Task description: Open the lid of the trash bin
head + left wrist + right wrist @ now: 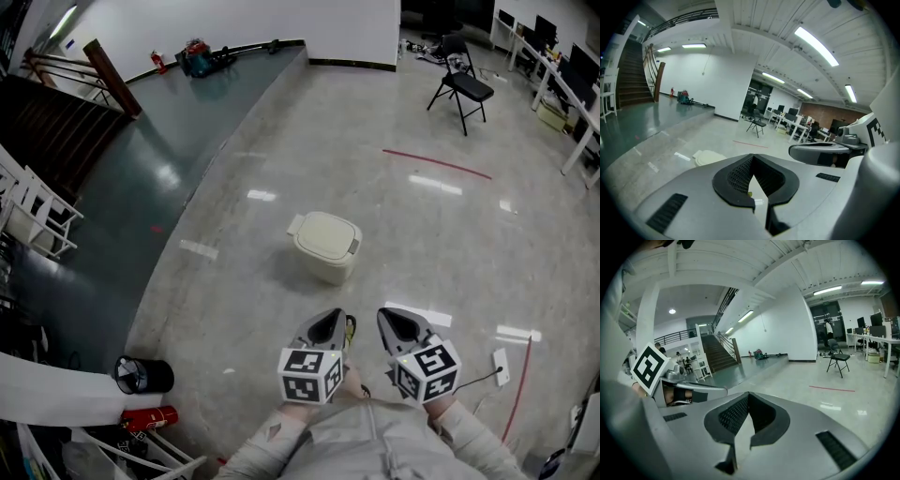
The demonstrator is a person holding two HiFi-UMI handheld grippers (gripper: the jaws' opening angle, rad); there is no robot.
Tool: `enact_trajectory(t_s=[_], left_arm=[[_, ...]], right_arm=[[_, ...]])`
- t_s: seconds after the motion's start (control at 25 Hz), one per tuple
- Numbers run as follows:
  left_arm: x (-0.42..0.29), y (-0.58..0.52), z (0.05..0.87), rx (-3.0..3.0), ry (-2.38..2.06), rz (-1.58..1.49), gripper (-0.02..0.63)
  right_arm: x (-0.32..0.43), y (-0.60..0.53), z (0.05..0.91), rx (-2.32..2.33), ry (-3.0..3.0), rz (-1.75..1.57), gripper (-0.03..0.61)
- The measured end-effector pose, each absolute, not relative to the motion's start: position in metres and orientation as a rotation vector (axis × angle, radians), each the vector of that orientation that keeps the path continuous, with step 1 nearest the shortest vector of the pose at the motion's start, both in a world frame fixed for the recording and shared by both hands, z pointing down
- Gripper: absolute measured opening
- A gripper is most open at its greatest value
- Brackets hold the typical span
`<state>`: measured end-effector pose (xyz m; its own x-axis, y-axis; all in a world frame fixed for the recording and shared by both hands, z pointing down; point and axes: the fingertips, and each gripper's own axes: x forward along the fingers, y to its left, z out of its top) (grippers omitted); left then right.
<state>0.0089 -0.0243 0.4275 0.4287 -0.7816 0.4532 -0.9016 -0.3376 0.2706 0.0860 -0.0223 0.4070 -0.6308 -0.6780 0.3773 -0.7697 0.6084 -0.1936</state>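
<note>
Left tongs: clenched, tips meeting, with nothing between them; I hold them low in front of me, aimed forward.
Right tongs: likewise clenched and empty, just beside the left pair and level with it.
Task object: a cream plastic trash bin with a rounded square lid stands on the glossy grey floor ahead of both tongs, a little left of centre. In the left gripper view only its lid shows, above the jaws at the left. The right gripper view does not show it.
Lid: down and flat on the bin. A small tab projects at its far left corner and a grey strip runs along its near right edge. Whether that strip is a latch or a hinge I cannot tell.
Progress: nothing done. By my judgement the reach, the contact and the lift all remain.
Gap: neither pair of tongs touches the bin, and bare floor lies between.
Open room: the bin stands free on every side, so I judge an approach from the front or the right unobstructed.
Edges: the darker green raised floor borders the grey floor at the left, apart from the bin.
Clutter: a black folding chair and a red floor line lie well beyond the bin. A white power strip lies near my right.
</note>
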Motion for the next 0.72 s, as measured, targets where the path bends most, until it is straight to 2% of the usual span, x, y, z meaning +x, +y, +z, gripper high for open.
enact_trajectory(t_s=[0.72], left_arm=[[-0.014,-0.147,0.516,2.114,-1.331,0.475,0.005]], right_arm=[[0.046,-0.170,0.495,1.128,-2.411,0.599,0.005]])
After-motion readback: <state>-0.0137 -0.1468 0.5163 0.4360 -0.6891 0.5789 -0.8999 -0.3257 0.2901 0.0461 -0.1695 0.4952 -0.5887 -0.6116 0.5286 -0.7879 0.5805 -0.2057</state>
